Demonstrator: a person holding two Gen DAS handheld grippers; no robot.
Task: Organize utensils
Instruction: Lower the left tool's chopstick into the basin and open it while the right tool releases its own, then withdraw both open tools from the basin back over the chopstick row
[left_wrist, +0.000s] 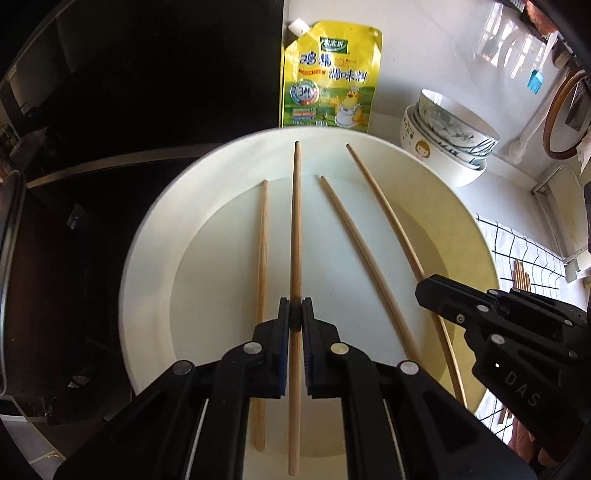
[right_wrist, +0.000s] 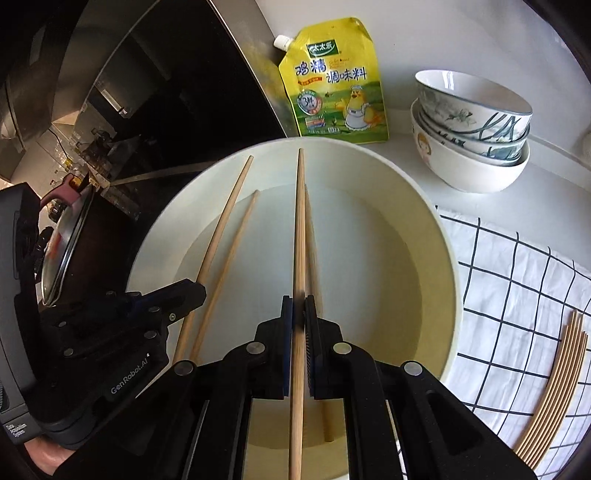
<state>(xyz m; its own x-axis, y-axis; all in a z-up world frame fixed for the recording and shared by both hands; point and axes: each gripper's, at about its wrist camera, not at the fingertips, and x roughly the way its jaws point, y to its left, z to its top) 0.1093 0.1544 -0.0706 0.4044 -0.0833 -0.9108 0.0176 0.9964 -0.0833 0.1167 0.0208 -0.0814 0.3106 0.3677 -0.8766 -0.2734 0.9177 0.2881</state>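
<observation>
A large white plate holds several wooden chopsticks. My left gripper is shut on one chopstick that points straight ahead over the plate. Another chopstick lies just left of it, and one lies to its right. My right gripper is shut on a chopstick above the plate; another chopstick lies right beneath it. The right gripper shows in the left wrist view on the far-right chopstick. The left gripper shows in the right wrist view.
A yellow seasoning pouch leans on the wall behind the plate. Stacked bowls stand at the back right. A checked cloth to the right carries several chopsticks. A dark stove with a glass pot lid is on the left.
</observation>
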